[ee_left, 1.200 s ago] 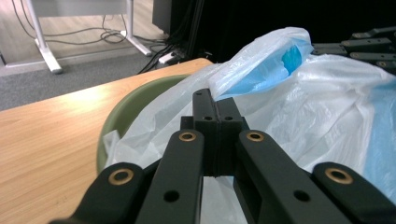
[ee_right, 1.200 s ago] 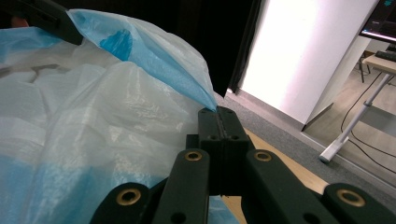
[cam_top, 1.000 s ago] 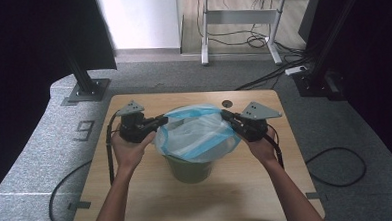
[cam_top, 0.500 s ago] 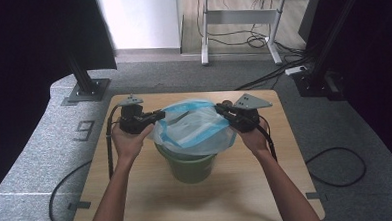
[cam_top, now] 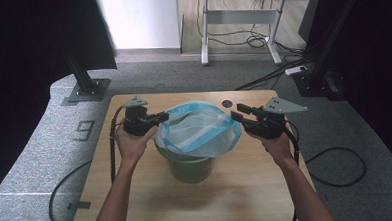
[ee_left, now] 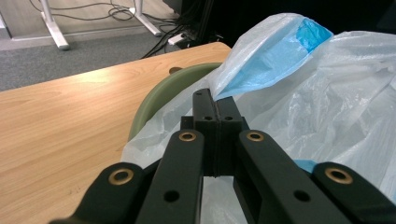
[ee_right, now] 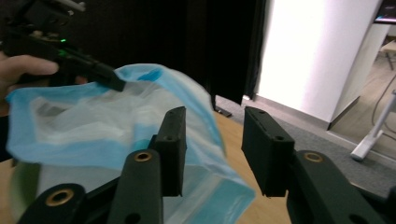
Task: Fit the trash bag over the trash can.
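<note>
A translucent plastic bag with a blue rim (cam_top: 197, 130) is draped over a green bin (cam_top: 189, 166) at the middle of the wooden table (cam_top: 237, 189). My left gripper (cam_top: 162, 117) is shut on the bag's left rim; in the left gripper view its tips (ee_left: 215, 100) pinch the film (ee_left: 327, 93) above the bin's rim (ee_left: 159, 93). My right gripper (cam_top: 236, 112) hangs just off the bag's right rim. Its jaws have just been opening, and no pad presses the bag. In the right gripper view the gripper (ee_right: 212, 135) is parted, with the blue rim (ee_right: 93, 121) just beyond it.
A round hole (cam_top: 227, 103) lies in the tabletop behind the bin. Cables (cam_top: 336, 164) trail over the grey floor on both sides. A desk frame (cam_top: 240, 28) and black stand bases (cam_top: 85, 90) stand beyond the table.
My right gripper has opened, let go of the bag's right rim and drawn back to the right. The left gripper has kept its grip and place.
</note>
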### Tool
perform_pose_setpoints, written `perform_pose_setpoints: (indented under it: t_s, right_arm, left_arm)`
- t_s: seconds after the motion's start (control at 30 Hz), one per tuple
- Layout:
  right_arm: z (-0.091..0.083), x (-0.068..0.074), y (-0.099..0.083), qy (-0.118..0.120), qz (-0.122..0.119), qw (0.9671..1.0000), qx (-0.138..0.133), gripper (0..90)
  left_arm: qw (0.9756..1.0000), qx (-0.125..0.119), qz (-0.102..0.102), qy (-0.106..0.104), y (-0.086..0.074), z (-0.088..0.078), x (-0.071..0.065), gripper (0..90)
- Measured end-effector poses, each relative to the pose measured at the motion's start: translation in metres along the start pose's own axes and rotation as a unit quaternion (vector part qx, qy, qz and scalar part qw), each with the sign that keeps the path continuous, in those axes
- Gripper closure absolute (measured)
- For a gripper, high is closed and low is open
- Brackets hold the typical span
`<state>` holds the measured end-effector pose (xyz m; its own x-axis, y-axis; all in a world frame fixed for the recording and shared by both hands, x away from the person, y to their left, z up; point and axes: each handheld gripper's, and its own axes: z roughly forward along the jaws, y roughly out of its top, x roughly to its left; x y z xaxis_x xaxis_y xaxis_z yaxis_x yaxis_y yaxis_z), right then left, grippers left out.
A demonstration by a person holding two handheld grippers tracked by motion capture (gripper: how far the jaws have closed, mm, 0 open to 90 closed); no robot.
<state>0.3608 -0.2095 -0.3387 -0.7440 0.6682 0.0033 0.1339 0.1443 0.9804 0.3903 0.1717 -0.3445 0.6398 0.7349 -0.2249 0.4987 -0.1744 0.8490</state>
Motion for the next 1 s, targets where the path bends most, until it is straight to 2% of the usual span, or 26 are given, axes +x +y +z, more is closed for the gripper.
perform_pose_setpoints:
  t_s: [0.17,0.27,0.37,0.53,0.63,0.67,0.7,0.73,0.77,0.9,0.93,0.97,1.0]
  right_arm:
    - [-0.011,0.011,0.001,0.018,0.005,0.9998,-0.006,55.2]
    - [-0.015,0.018,-0.001,0.037,0.012,0.9992,0.0,53.4]
    - [-0.014,0.021,-0.003,0.041,0.014,0.999,0.005,52.6]
    - [-0.008,0.027,-0.008,0.033,0.008,0.9992,0.022,52.1]
    - [-0.001,0.03,-0.012,0.016,-0.002,0.9992,0.036,61.3]
    - [0.003,0.031,-0.015,0.018,-0.009,0.9991,0.038,72.7]
    - [0.003,0.031,-0.015,0.018,-0.009,0.9991,0.038,72.7]
    - [0.005,0.033,-0.018,0.018,-0.017,0.9989,0.041,83.7]
    - [0.005,0.035,-0.02,0.018,-0.018,0.9988,0.041,87.5]
    - [0.004,0.042,-0.025,0.027,-0.024,0.9983,0.047,88.6]
    - [-0.001,0.051,-0.03,0.037,-0.031,0.9979,0.042,88.6]
    - [-0.001,0.051,-0.03,0.037,-0.031,0.9979,0.042,88.6]
    - [-0.008,0.062,-0.036,0.053,-0.036,0.9972,0.038,88.6]
  left_arm:
    - [1.0,0.001,0.001,0.003,0.0,-0.001,-0.001,90.0]
    - [1.0,0.0,0.005,0.006,0.001,-0.002,-0.004,90.0]
    - [1.0,0.0,0.005,0.005,0.0,-0.002,-0.005,90.0]
    - [1.0,-0.001,0.005,0.001,0.0,-0.001,-0.006,90.0]
    - [1.0,-0.001,0.003,-0.002,-0.001,-0.001,-0.006,90.0]
    - [1.0,-0.002,0.004,-0.001,-0.001,0.0,-0.005,90.0]
    - [1.0,-0.002,0.004,-0.001,-0.001,0.0,-0.005,90.0]
    - [1.0,-0.004,0.002,0.003,-0.002,-0.001,-0.004,90.0]
    - [1.0,-0.006,0.002,0.004,-0.002,-0.001,-0.003,90.0]
    - [0.9999,-0.013,-0.003,0.006,-0.003,-0.004,-0.001,90.0]
    - [0.9998,-0.018,-0.001,0.009,-0.004,-0.007,-0.002,90.0]
    - [0.9998,-0.018,-0.001,0.009,-0.004,-0.007,-0.002,90.0]
    - [0.9997,-0.02,0.001,0.012,-0.005,-0.008,-0.003,90.0]
